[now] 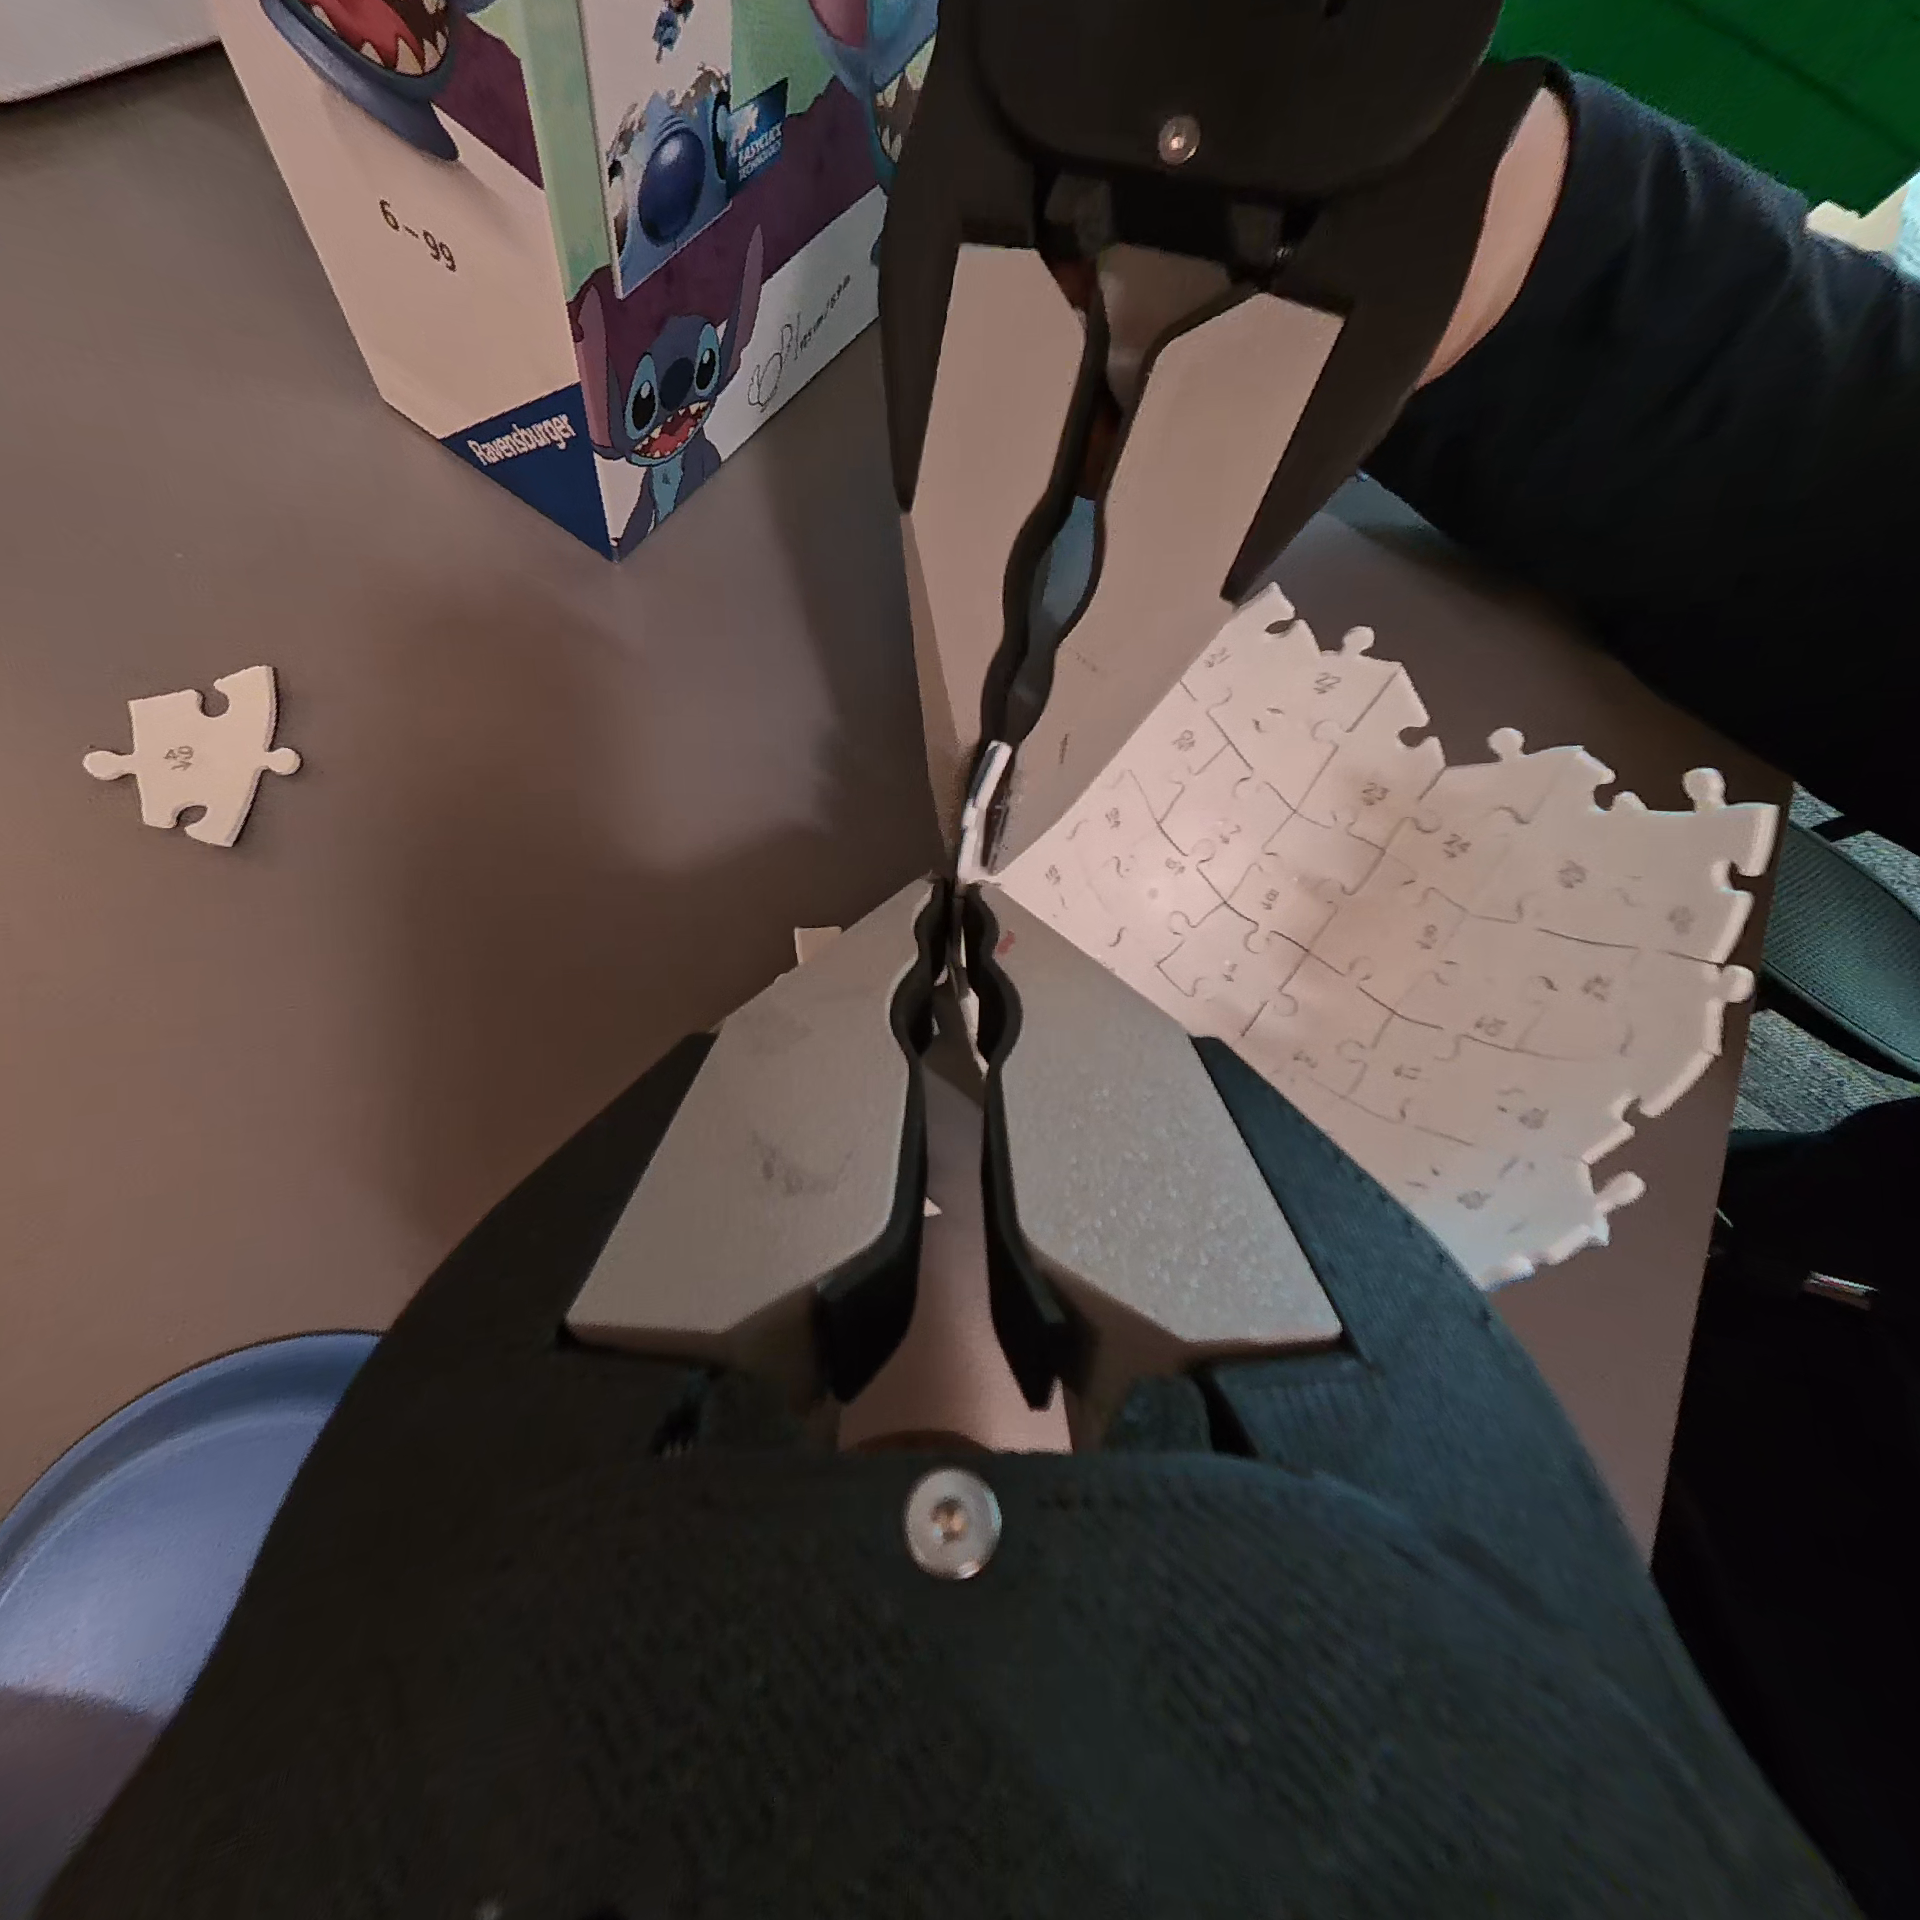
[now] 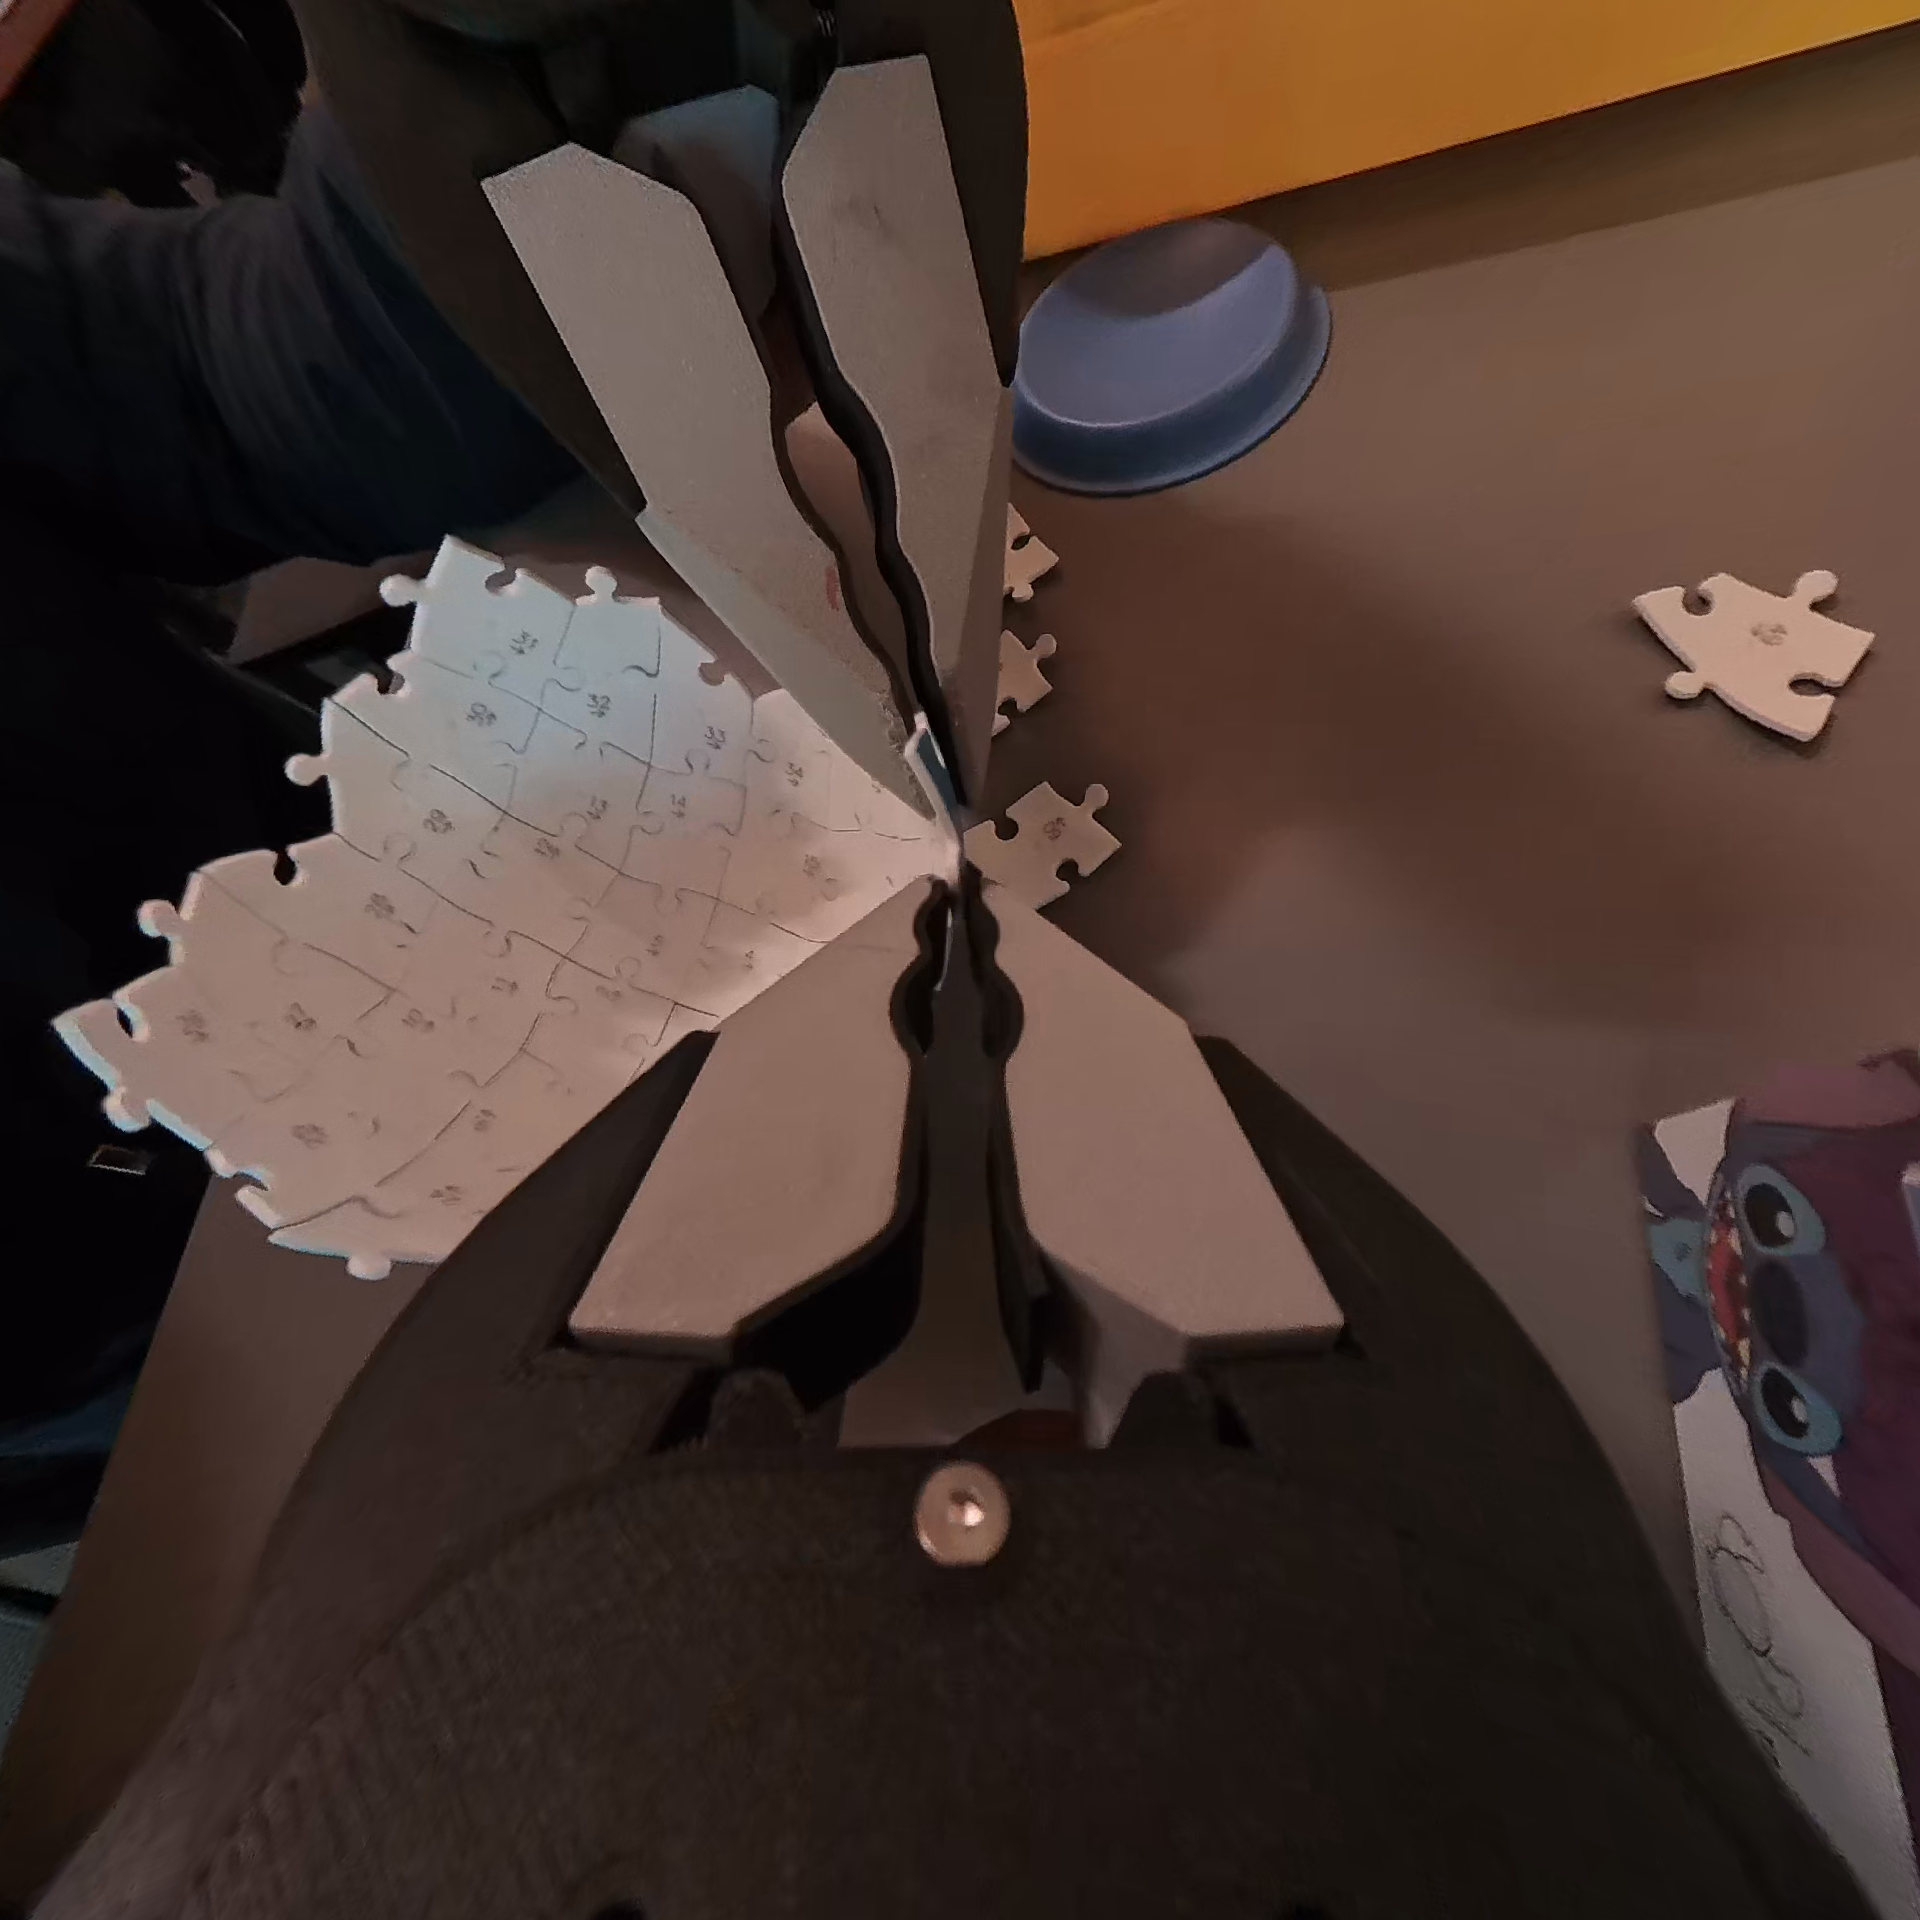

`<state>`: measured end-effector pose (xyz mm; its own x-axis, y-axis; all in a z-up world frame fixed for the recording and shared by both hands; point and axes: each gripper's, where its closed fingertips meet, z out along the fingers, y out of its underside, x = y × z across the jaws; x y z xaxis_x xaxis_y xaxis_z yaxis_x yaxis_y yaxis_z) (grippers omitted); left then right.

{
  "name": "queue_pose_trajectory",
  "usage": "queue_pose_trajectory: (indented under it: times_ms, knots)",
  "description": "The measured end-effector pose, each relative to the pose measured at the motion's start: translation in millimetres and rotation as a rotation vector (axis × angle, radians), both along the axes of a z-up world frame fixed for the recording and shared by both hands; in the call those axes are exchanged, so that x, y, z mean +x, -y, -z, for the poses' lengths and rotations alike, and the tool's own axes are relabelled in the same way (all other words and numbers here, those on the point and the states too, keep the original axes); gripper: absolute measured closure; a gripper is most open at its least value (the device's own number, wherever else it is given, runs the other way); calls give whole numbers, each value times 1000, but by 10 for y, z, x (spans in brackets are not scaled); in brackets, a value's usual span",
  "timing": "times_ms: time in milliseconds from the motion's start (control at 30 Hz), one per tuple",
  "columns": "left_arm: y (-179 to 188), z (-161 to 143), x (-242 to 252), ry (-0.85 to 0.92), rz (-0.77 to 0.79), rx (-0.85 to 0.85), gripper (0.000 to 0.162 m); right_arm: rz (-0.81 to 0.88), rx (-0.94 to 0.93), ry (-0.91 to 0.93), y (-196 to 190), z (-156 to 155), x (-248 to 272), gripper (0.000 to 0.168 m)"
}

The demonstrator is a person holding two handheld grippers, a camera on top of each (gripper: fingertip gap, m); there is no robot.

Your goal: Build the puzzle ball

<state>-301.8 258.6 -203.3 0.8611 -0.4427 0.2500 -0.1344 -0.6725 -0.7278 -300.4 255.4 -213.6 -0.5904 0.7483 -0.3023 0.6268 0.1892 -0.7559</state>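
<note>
Fingers (image 1: 914, 997) of both grippers pinch the numbered white puzzle shell (image 1: 1382, 935); a printed box (image 1: 582, 312) stands nearby.

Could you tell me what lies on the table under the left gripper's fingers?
In the right wrist view, white loose puzzle pieces poke out from behind the left gripper on the brown table. Their number is unclear, as its fingers cover most of them.

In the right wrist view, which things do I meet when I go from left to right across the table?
Assembled puzzle shell → small piece at the fingertips → blue bowl → loose white piece.
</note>
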Motion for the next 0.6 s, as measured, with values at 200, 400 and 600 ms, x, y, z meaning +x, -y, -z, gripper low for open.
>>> queue_pose_trajectory:
  times_ms: [200,400,600]
  knots:
    - [6,-4,2,5,2,1,162,2,-28,8,-17,-35,25,159]
    - [20,-16,12,22,10,4,162,12,-42,-26,-63,-162,41,154]
    - [33,-17,14,-8,12,13,162,17,-38,-54,-84,-256,56,153]
